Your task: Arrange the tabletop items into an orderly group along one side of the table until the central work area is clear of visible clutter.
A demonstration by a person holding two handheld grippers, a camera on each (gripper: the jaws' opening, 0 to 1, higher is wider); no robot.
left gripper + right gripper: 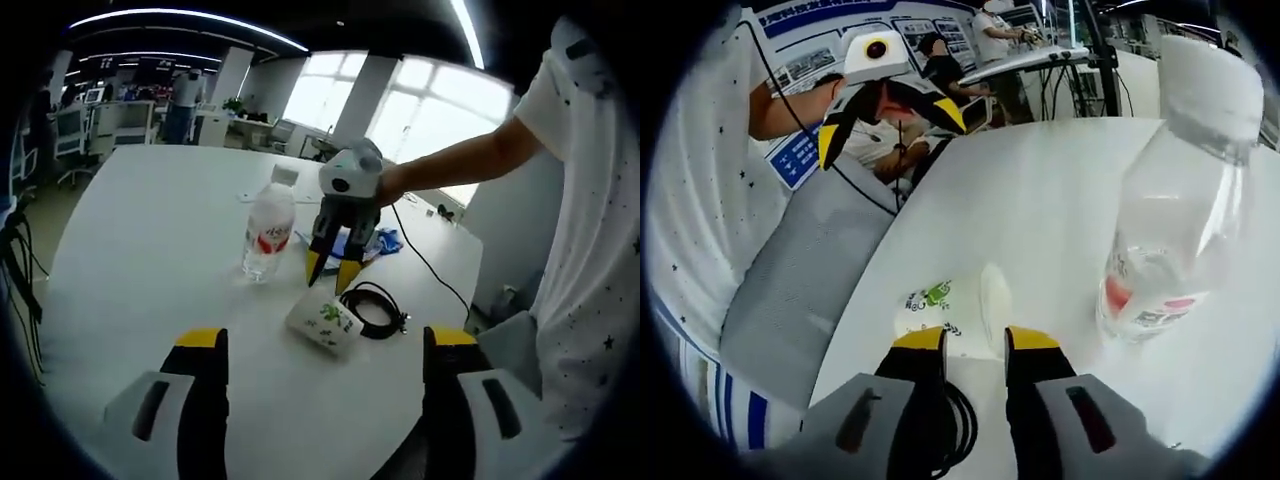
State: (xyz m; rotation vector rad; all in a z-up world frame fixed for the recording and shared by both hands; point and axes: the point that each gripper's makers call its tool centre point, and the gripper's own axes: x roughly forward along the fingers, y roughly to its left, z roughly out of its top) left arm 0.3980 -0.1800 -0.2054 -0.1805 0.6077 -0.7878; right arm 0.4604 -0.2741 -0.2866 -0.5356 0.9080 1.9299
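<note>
A white paper cup (pixel 325 322) with green print lies on its side near the table's edge, seen close up as cup (pixel 940 310). My right gripper (pixel 331 270) hangs just over it. In its own view the right gripper (pixel 976 340) has its jaws a narrow gap apart, and the cup's round end sits between the tips without being squeezed. A clear water bottle (pixel 268 232) with a white cap stands upright beside the cup, large at the right as bottle (pixel 1170 220). My left gripper (pixel 325 340) is wide open and holds nothing; it appears raised as left gripper (pixel 890 125).
A coiled black cable (pixel 375 305) lies right of the cup, and cable (pixel 960 420) runs under my right jaws. A blue object (pixel 378 240) sits behind the right gripper. The white table (pixel 150 220) stretches far left. A person in a white spotted shirt (pixel 590 220) stands at the table's edge.
</note>
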